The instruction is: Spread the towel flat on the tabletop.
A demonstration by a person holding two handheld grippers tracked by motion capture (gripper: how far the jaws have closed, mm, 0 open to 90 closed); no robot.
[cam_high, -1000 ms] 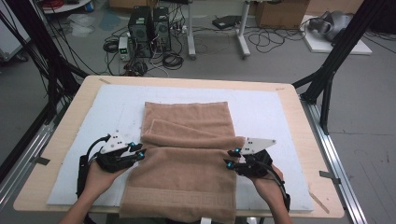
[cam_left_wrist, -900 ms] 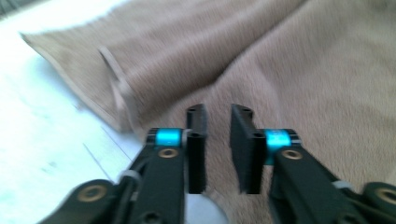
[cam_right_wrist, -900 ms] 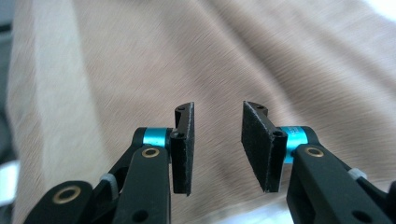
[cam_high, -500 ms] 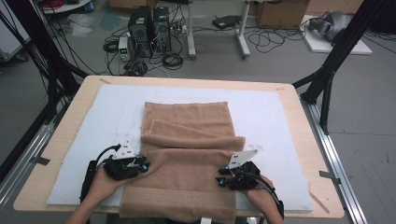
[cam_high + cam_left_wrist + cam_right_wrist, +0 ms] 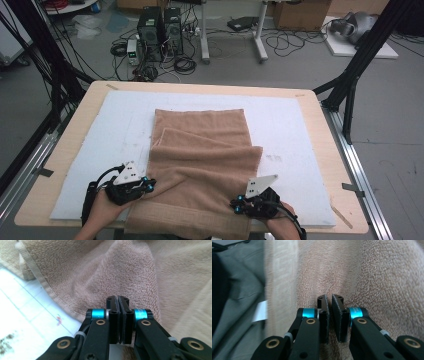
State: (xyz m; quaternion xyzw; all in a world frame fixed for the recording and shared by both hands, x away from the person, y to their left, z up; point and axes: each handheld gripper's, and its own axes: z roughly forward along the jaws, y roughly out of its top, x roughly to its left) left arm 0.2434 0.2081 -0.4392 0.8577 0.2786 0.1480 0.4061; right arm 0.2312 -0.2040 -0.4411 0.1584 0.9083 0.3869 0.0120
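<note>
Gripping the brown towel (image 5: pixel 205 165) at its near side edges, the left gripper (image 5: pixel 147 186) and right gripper (image 5: pixel 236 205) are both clenched on cloth above the white mat (image 5: pixel 100 130).

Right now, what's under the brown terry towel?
The brown terry towel lies on a white foam mat over the wooden table. Whatever sits beneath its folded layers is covered.

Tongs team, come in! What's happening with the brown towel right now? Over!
Left tongs shut on towel. Right tongs shut on its other side. Towel half folded on white mat. Nothing in the way.
</note>
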